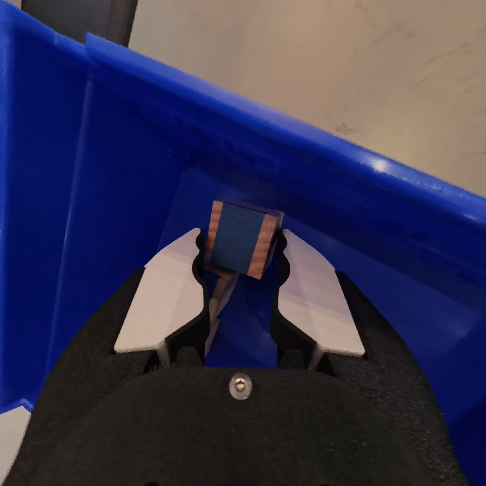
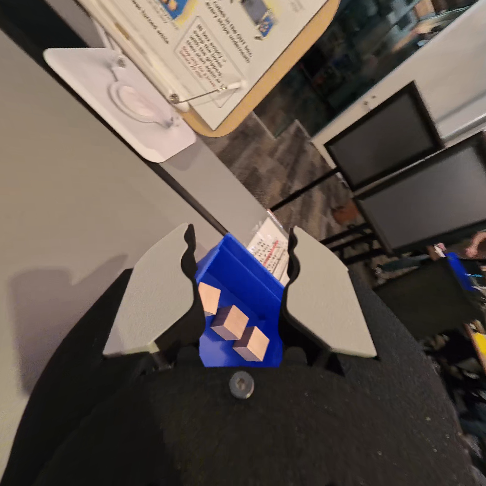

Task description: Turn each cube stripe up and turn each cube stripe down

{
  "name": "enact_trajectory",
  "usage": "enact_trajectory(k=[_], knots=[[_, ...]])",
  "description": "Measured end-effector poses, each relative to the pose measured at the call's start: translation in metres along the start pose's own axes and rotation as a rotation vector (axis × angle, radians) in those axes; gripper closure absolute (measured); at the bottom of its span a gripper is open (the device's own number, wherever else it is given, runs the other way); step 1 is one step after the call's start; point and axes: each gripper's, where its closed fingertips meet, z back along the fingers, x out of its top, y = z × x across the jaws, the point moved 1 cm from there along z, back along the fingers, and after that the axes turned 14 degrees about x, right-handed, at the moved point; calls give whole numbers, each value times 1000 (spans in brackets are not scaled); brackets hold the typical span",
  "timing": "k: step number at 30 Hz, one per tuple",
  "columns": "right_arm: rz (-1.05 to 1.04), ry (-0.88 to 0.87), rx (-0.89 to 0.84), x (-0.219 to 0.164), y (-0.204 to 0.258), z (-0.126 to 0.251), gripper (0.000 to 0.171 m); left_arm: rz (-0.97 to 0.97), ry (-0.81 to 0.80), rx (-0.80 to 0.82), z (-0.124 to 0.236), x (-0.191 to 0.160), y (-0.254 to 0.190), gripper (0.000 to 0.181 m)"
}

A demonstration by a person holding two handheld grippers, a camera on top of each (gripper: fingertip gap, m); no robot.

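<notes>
the left claw point(image 1: 239, 231) points forward and down at a slant, its two white fingers point(image 1: 168, 284) with wavy black inner pads drawn in toward each other and pinching at the tips, so that only a narrow gap remains between the pads farther back. the right claw point(image 2: 241, 234) is held higher and tilted, with its grey fingers point(image 2: 323, 294) spread wide apart and nothing touching either black pad. both black claw bodies fill the lower part of their own views, each with a single screw at the middle of the base.
</notes>
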Motion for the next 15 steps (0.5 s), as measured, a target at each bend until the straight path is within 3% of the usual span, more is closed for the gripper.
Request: enact_trajectory(k=[9, 15], knots=[[9, 23, -47, 1, 0, 4, 104, 93, 160, -31, 4, -8, 3, 131], [11, 36, -38, -1, 1, 2, 104, 120, 119, 37, 22, 0, 16, 132]])
